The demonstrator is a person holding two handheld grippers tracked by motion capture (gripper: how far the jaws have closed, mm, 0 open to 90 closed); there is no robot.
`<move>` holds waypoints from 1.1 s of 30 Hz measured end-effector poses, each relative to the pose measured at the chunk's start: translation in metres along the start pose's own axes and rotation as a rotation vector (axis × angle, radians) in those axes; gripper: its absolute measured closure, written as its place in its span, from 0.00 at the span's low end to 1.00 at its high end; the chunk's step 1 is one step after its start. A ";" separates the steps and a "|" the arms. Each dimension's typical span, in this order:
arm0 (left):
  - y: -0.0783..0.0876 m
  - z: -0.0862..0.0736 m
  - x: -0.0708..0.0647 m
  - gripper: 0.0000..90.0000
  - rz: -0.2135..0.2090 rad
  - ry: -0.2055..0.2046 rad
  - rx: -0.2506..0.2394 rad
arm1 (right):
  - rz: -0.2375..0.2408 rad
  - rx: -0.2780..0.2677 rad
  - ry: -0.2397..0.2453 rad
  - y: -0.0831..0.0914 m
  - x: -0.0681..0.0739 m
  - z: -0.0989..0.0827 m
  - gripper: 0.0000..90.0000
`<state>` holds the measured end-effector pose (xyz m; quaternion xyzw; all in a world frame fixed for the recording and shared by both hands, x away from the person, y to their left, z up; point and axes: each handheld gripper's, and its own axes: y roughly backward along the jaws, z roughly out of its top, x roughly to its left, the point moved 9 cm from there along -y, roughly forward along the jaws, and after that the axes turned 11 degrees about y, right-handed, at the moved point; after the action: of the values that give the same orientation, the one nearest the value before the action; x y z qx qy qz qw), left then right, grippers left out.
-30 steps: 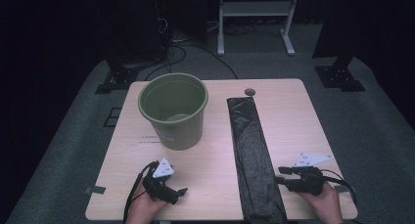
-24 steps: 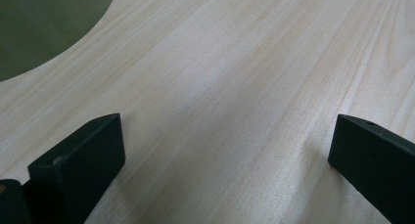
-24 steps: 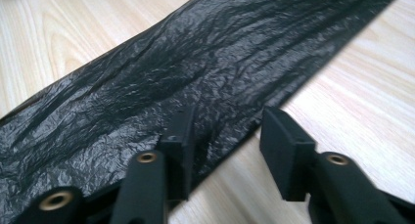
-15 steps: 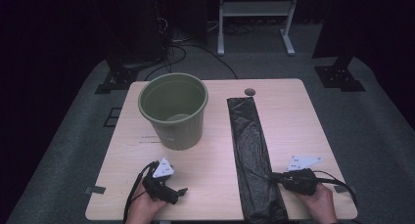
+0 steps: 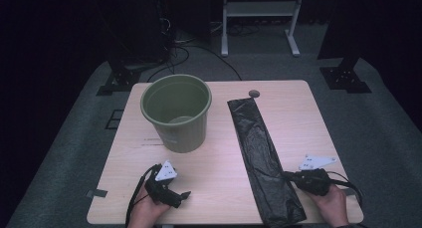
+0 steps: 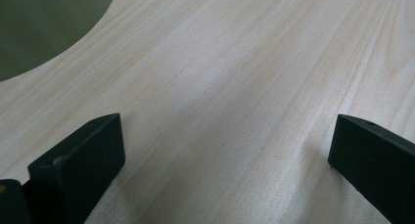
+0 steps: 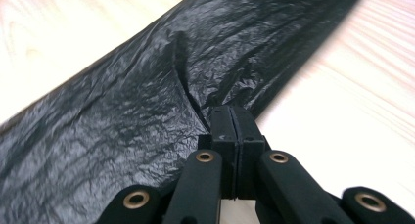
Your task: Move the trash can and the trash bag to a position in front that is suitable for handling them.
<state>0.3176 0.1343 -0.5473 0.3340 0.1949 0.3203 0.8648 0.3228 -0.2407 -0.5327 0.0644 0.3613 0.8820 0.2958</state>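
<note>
The green bucket [image 5: 177, 113] stands upright on the left half of the table [image 5: 298, 118], its mouth open and unlined.

Near the front edge on that side, the left gripper [image 5: 182, 197] rests low over bare wood. In the left gripper view its fingers [image 6: 78, 168] stand wide apart with nothing but table grain between them, and a curve of the bucket shows at the top left corner. This gripper is idle and well apart from the work.

To the right of the bucket, clear of it, a folded black plastic bag [image 5: 261, 153] lies flat as a long strip running from the far edge toward the near edge.

The right gripper [image 5: 288, 176] sits at the bag's right edge, toward the near end. Its fingers have just been closing and now stand pressed together; in the right gripper view their tips meet on the bag's border, where the film puckers into a crease running away from them. I judge the film is pinched, though how many layers are caught cannot be told.

Step in hand: taking hold of the bag, presumably to line the bucket. The next move calls for a gentle lift to confirm the hold, with the left gripper crossing over to take the opposite edge so the bag can be unfolded.
</note>
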 end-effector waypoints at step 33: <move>0.000 0.000 0.000 0.00 0.000 0.000 0.001 | -0.120 -0.019 -0.090 0.020 -0.056 -0.003 0.71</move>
<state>0.3176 0.1344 -0.5473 0.3343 0.1949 0.3202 0.8647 0.3580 -0.2853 -0.5159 0.0793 0.3425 0.8623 0.3645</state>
